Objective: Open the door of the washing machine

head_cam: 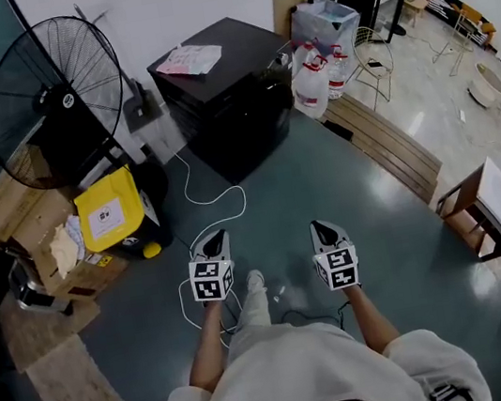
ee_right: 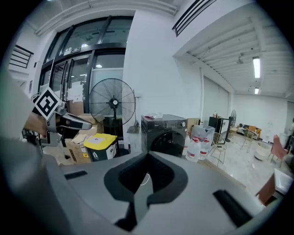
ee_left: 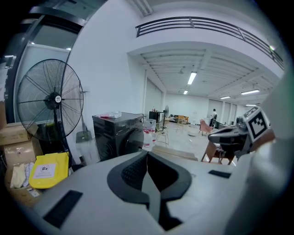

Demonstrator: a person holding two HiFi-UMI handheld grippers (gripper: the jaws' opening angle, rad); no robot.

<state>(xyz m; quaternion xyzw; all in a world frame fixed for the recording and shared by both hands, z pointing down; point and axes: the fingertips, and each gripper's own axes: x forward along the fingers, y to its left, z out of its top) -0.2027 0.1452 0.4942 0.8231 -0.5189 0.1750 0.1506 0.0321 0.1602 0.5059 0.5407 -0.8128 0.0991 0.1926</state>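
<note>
1. Head view shows the person standing on the dark floor with the left tongs and the right tongs held out side by side, both pointing at the washing machine.
2. Left tongs are pressed together with nothing in them, and so are the right tongs.
3. The washing machine stands at the far edge of the dark floor, near the white wall and well apart from both tongs. Its round door faces the person and looks closed.
4. I judge the step in hand to be the approach, with the door not yet reached.
5. The next move calls for closing the gap to the front of the machine. One pair of tongs then has to spread, catch the door's edge or handle and swing the door outward. I cannot tell from here which side the handle is on.
6. Containers, from the left edge of the floor:
   - A cardboard box below the big fan has pale paper or cloth sticking out of it.
   - A bin with a yellow lid just beside the box is shut, so its contents are hidden.
   - A thin pink-and-white packet lies on top of the machine.
   - Large water jugs stand close together on the floor, right of the machine.
   - A clear lidded storage box sits behind the jugs, and what it holds is too small to make out.
</note>
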